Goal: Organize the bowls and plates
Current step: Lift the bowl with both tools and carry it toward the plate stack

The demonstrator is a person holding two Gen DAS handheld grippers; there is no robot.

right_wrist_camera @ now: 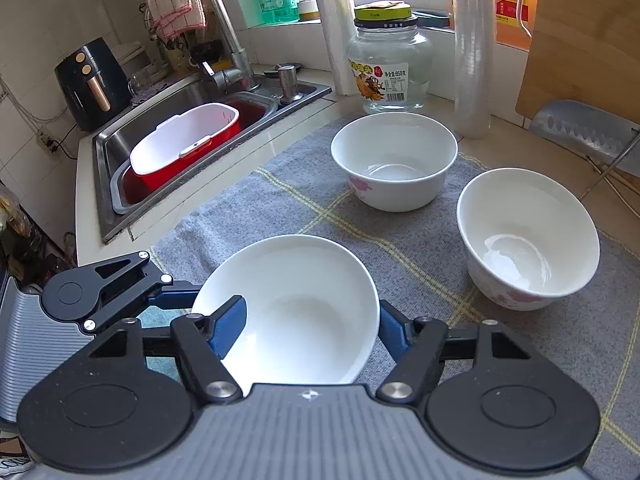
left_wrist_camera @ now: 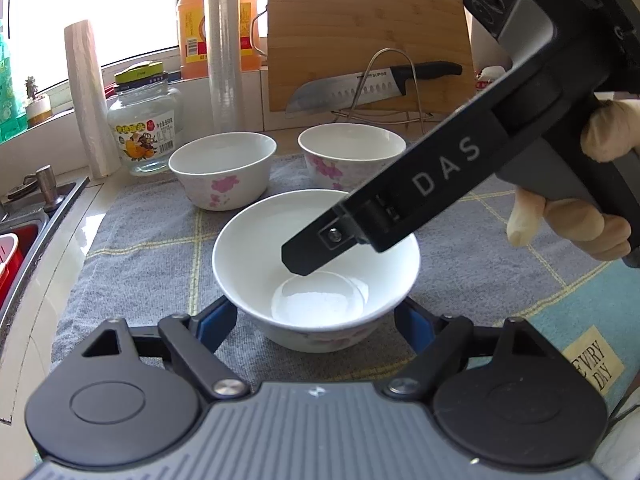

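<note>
Three white bowls with pink flowers stand on a grey checked cloth [left_wrist_camera: 140,248]. My left gripper [left_wrist_camera: 314,314] is shut on the nearest bowl [left_wrist_camera: 320,292], one blue pad on each side of its lower wall. From the right, a finger [left_wrist_camera: 308,254] of my right gripper dips into that bowl. In the right wrist view the right gripper [right_wrist_camera: 312,320] straddles the same bowl [right_wrist_camera: 304,312]. Its left pad [right_wrist_camera: 229,326] stands free inside and its right pad [right_wrist_camera: 394,336] is outside the wall, so it is open. The left gripper's finger [right_wrist_camera: 176,295] touches the bowl's left side. The other two bowls [right_wrist_camera: 394,160] [right_wrist_camera: 528,236] stand farther back.
A glass jar [left_wrist_camera: 144,136], a roll of plastic wrap [left_wrist_camera: 224,60], and a cutting board [left_wrist_camera: 360,20] with a knife [left_wrist_camera: 360,84] on a rack line the back. The sink [right_wrist_camera: 108,184] holds a red tub [right_wrist_camera: 184,148] to the left. A gloved hand [left_wrist_camera: 608,136] holds the right gripper.
</note>
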